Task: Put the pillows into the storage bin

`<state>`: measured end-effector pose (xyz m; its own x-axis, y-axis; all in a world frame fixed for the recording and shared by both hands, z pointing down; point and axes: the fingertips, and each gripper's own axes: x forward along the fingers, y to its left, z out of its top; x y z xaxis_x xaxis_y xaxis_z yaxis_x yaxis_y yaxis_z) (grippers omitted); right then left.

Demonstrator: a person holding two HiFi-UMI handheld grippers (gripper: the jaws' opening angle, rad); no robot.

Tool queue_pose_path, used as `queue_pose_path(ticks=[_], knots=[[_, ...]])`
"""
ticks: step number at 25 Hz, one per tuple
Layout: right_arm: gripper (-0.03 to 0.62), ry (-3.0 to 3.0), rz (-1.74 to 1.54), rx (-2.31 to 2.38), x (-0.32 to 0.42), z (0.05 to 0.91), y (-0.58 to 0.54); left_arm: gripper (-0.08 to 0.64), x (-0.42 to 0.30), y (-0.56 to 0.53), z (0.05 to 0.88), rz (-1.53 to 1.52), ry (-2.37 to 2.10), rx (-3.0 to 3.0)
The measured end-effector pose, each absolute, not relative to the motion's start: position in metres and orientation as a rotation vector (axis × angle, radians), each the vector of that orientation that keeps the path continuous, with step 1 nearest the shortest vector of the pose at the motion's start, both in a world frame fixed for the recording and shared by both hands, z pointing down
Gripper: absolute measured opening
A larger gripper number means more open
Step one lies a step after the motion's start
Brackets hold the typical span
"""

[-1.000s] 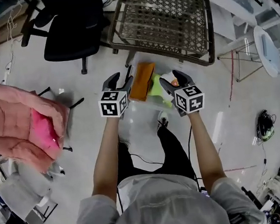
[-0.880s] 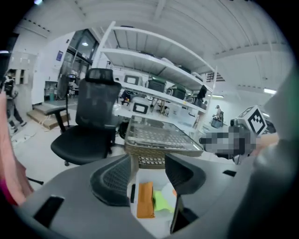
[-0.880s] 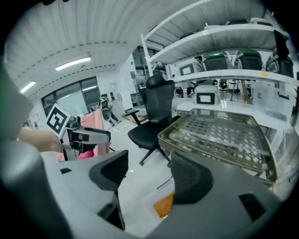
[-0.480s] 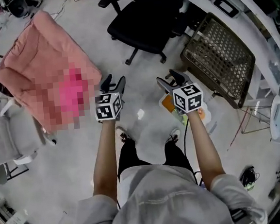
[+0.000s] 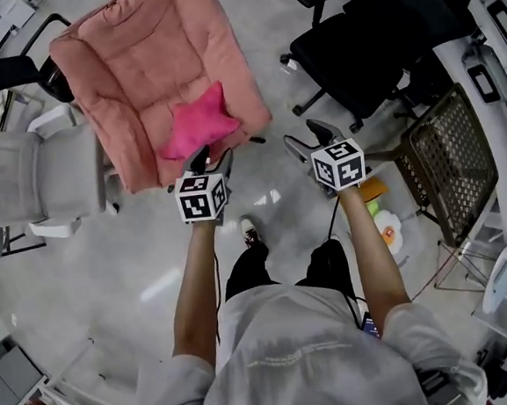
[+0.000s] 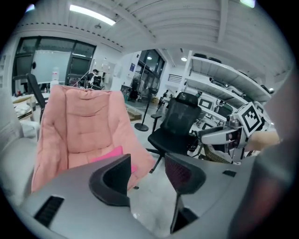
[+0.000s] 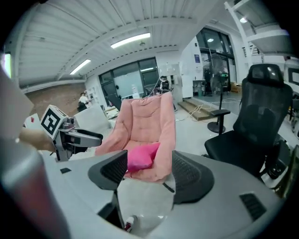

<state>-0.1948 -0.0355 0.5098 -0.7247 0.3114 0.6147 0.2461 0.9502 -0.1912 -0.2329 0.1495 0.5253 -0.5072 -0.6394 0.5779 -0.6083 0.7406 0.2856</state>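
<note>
A magenta pillow (image 5: 198, 123) lies on the seat of a pink padded chair (image 5: 153, 65). My left gripper (image 5: 210, 159) hovers just in front of the pillow's near edge, open, with nothing between its jaws. My right gripper (image 5: 308, 139) is held to the right over bare floor, also open and holding nothing. In the left gripper view the pillow (image 6: 110, 154) shows just beyond the left gripper (image 6: 147, 161). In the right gripper view the pillow (image 7: 142, 156) sits framed between the jaws of the right gripper (image 7: 149, 163), still some way off. The storage bin (image 5: 386, 228) with an orange pillow (image 5: 371, 187) peeks out beside my right forearm.
A black office chair (image 5: 363, 38) stands to the right of the pink chair. A grey chair (image 5: 36, 185) is at the left. A dark wire basket (image 5: 453, 166) stands at the right by the bin. The person's shoe (image 5: 249, 233) is below the grippers.
The view has swung from the bin and wire basket round to the pink chair. Both grippers have travelled with it, open throughout, and the magenta pillow now lies just ahead of the left one.
</note>
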Motion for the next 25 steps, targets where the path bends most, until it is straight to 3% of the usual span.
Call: queue_pose_path(ticks=[12, 19, 25], knots=[[0.319, -2.156, -0.031, -0.718, -0.276, 0.629, 0.068, 0.284, -0.239, 0.257, 0.647, -0.162, -2.135, 0.605], [0.350, -2.009, -0.188, -0.824, -0.319, 0.718, 0.089, 0.354, -0.256, 0.266, 0.731, -0.236, -2.040, 0.473], [0.353, -1.891, -0.244, -0.890, -0.325, 0.769, 0.099, 0.370, -0.259, 0.262, 0.785, -0.286, -1.958, 0.420]])
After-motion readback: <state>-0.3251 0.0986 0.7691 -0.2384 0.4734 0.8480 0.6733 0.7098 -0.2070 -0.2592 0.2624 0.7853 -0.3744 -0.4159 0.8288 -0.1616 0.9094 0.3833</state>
